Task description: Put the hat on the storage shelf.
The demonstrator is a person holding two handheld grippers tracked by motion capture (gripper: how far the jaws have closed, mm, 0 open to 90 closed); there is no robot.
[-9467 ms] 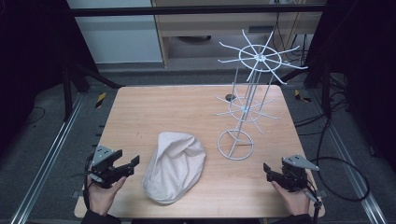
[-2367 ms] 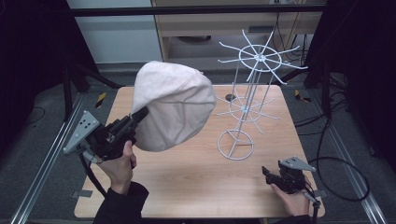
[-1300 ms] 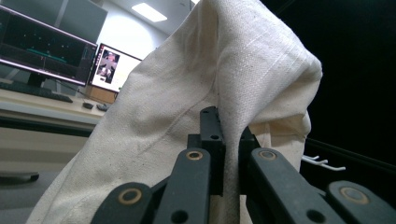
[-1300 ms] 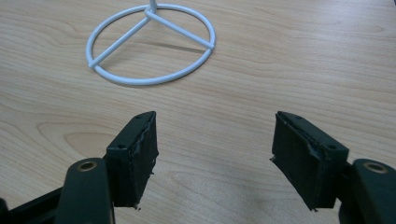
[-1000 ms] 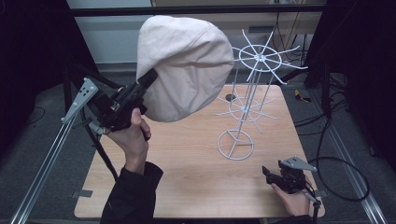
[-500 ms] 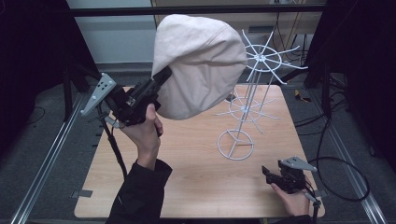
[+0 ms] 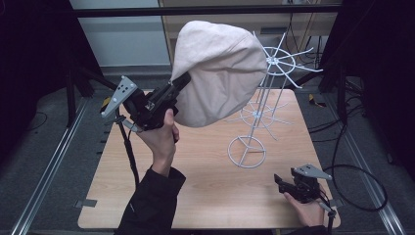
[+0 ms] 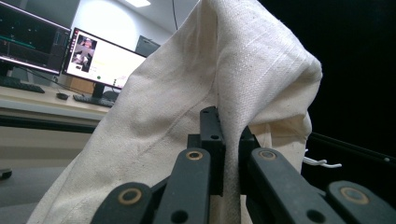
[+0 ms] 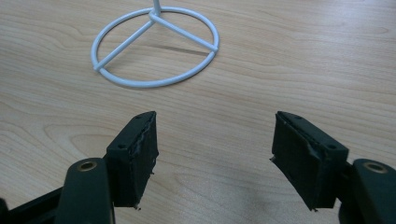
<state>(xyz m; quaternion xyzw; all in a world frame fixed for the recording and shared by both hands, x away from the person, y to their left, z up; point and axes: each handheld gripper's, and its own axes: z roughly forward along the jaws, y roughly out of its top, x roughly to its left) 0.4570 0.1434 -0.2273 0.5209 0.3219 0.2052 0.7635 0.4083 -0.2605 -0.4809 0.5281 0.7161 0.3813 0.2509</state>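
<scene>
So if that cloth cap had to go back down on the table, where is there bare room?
Bare wood spans the table left of the wire stand, and between its ring base and the right gripper. Crowded around the stand's arms.

This is a lab or test room set up for recording. A wooden tabletop (image 7: 205, 161) stands inside a frame of dark metal bars (image 7: 210, 10), and black curtains (image 7: 34, 63) hang at both sides. Metal rails (image 7: 46, 171) run along the floor beside the left and right edges of the tabletop, and black cables (image 7: 357, 171) loop over the grey floor by the right edge. Beyond the far edge stands a pale cabinet (image 7: 122, 34). In the left gripper view, a desk (image 8: 42, 100) carries lit computer monitors (image 8: 100, 58), a keyboard (image 8: 91, 99) and a mouse (image 8: 61, 96), under a ceiling light (image 8: 140, 3).
</scene>
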